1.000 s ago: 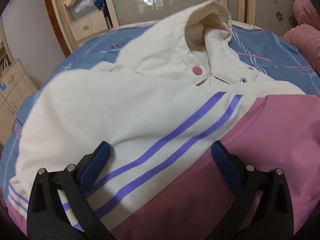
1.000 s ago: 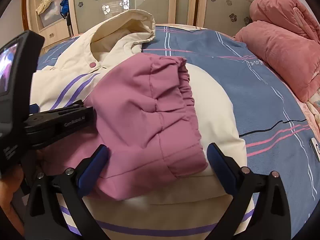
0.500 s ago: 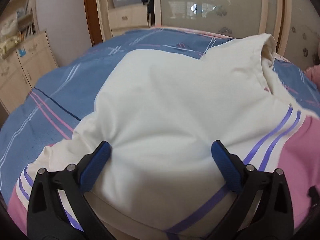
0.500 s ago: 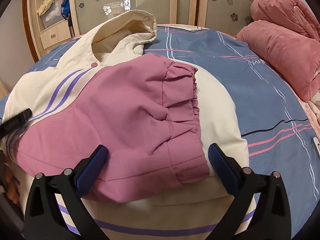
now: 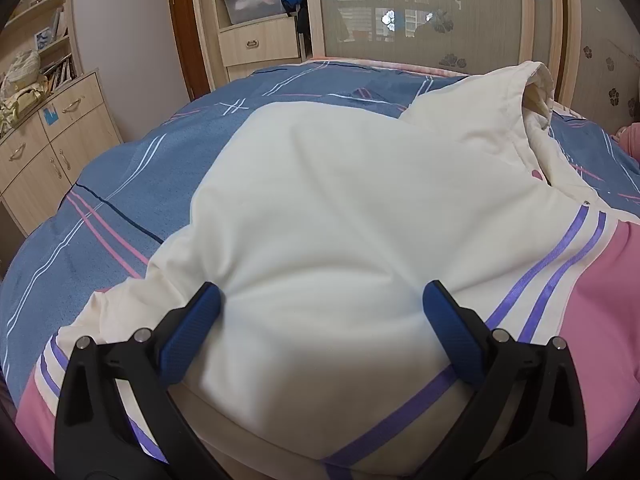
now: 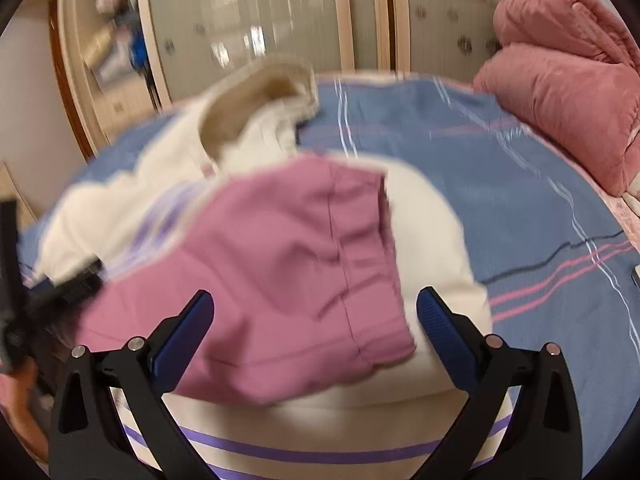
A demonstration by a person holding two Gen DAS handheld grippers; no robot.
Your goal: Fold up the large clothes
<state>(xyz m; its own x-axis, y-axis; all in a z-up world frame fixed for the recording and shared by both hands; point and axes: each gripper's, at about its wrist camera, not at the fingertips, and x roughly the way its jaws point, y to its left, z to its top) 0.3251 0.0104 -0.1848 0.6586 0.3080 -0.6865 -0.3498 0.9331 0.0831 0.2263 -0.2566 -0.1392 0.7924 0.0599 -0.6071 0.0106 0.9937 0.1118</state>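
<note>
Jacket (image 5: pixel 340 208): a large cream jacket with pink panels and purple stripes; it lies spread on the bed (image 5: pixel 120 200), over the blue striped cover.
Hood (image 5: pixel 528 92): it stands up at the far end of the jacket, toward the wardrobe doors (image 5: pixel 420 12).
Sleeve (image 6: pixel 288 264): the pink sleeve is folded across the cream body; its gathered cuff points to the far side. The right wrist view is blurred, so fine detail is not clear.
Left tool (image 5: pixel 322 312): the blue pads are wide apart and a puffy cream part of the jacket bulges between them. The left pad touches a crease in the fabric; it holds nothing.
Right tool (image 6: pixel 314 312): the pads are wide apart, over the near edge of the pink sleeve. It holds nothing; I cannot tell if the pads touch the cloth.
Blanket (image 6: pixel 560 80): a rolled pink blanket lies at the far right side of the bed, well apart from the jacket.
Cabinets (image 5: pixel 52 128): wooden drawers and shelves stand at the left of the bed.
</note>
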